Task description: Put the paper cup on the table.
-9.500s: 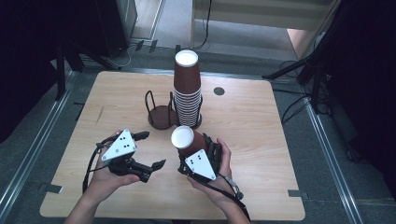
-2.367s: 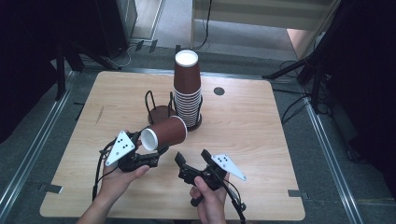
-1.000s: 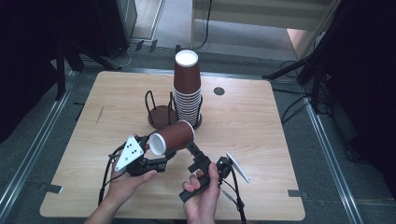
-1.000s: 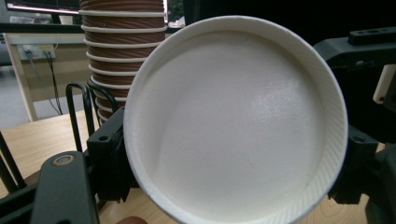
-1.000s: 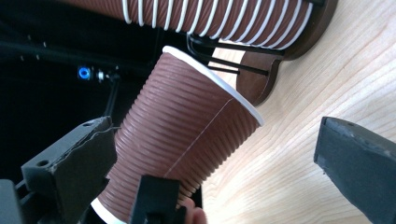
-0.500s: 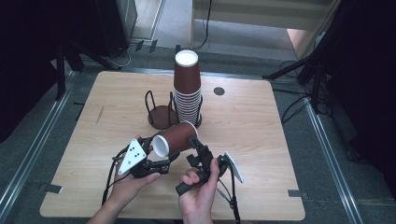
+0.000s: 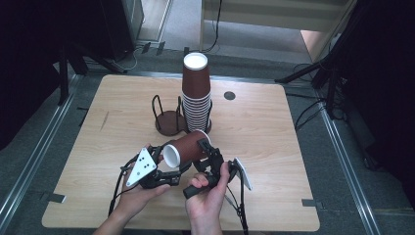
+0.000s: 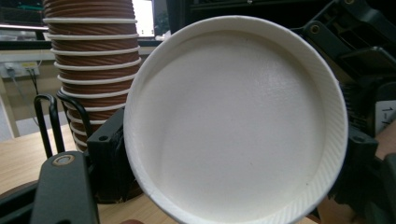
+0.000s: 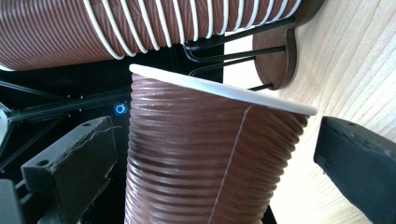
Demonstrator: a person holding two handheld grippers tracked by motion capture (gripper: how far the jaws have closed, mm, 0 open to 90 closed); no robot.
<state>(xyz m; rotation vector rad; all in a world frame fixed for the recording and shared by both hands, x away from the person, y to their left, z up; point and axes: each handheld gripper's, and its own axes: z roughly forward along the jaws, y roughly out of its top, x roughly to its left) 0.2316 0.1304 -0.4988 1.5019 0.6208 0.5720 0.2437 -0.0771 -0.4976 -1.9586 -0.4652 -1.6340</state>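
From the high view, a brown ribbed paper cup (image 7: 188, 148) lies on its side in the air, between the two grippers and above the wooden table (image 7: 274, 142). The left gripper (image 7: 169, 172) has its fingers shut on the cup near the white bottom. It holds the cup sideways, most likely so the other gripper can get at it. The right gripper (image 7: 208, 152) comes up from the other side, with its fingers around the cup's wide end. Just past the fingers stands a tall stack of cups (image 7: 196, 95) in a wire cup holder (image 7: 169, 116). The held cup probably belongs with that stack.

In the left gripper view, the cup's round white bottom (image 8: 236, 121) sits very close, right in front of the camera. One black finger (image 8: 109, 154) presses against its left edge. The stack of cups (image 8: 91, 60) rises behind it, to the left.

In the right gripper view, the cup's ribbed brown wall (image 9: 205, 168) runs up between the two black fingers (image 9: 70, 163). Its white rim (image 9: 224, 91) is just beyond them. The fingers stand wide open, with a gap on each side, so they do not squeeze the cup yet. I think closing them gently is next, so the thin paper does not crush.
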